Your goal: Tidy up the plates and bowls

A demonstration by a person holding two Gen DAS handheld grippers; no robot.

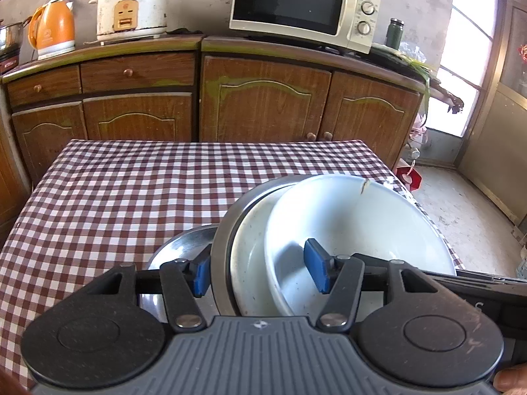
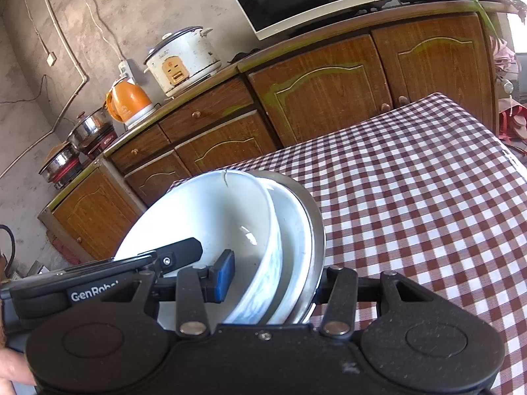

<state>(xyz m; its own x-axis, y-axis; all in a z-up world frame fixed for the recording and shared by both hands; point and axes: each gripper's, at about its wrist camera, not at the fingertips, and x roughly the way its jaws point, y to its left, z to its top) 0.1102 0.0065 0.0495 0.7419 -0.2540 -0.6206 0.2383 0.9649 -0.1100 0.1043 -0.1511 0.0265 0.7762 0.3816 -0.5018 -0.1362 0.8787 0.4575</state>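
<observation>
Fingers of your left gripper stood half spread around a tilted stack of dishes, one blue pad outside the steel bowl and the other inside the white bowl. Between those two sat a white plate, so you gripped all three rims together. Your right gripper clamped the same stack from the other side, one pad inside the white bowl; its outer finger was hidden behind the steel bowl. Below your left fingers, a second steel dish lay flat on the checked bench. Beyond both grippers stood brown cabinets carrying a microwave.
</observation>
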